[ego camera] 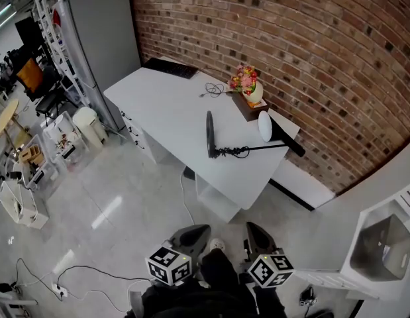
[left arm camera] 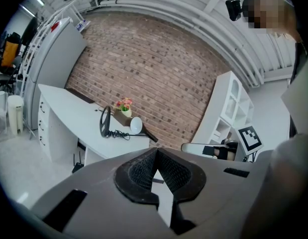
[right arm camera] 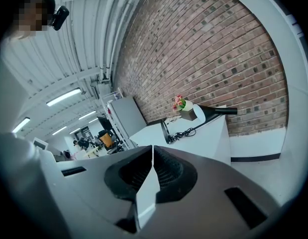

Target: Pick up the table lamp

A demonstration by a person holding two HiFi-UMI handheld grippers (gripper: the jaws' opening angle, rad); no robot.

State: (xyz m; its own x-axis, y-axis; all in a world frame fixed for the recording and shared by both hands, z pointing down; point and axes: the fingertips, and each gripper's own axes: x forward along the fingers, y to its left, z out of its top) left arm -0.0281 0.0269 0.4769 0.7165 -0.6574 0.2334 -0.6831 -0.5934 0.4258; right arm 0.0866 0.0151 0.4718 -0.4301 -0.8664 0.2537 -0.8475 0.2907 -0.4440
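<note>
- Your left gripper [ego camera: 198, 232] has its jaws pressed together on nothing, well short of the desk [ego camera: 165, 105].
- The lamp [ego camera: 264, 147] lies tipped on the desk: black disc base on edge, thin arm, black shade with a white inside, beside the flowers [ego camera: 244, 79].
- Your right gripper [ego camera: 256, 230] has its jaws together too, empty.

At the bottom of the head view, the frame edge and the person's dark clothing [ego camera: 218, 290] are hiding the rear parts of the left gripper [ego camera: 199, 230] and the right gripper [ego camera: 254, 229], while the right edge is cutting off the white shelf unit [ego camera: 390, 244]. The table lamp [ego camera: 261, 148] is showing too small for its coiled cord [ego camera: 234, 152] to be traced, and in the left gripper view the gripper's grey body is covering the lower part of the white desk [left arm camera: 64, 103].
</note>
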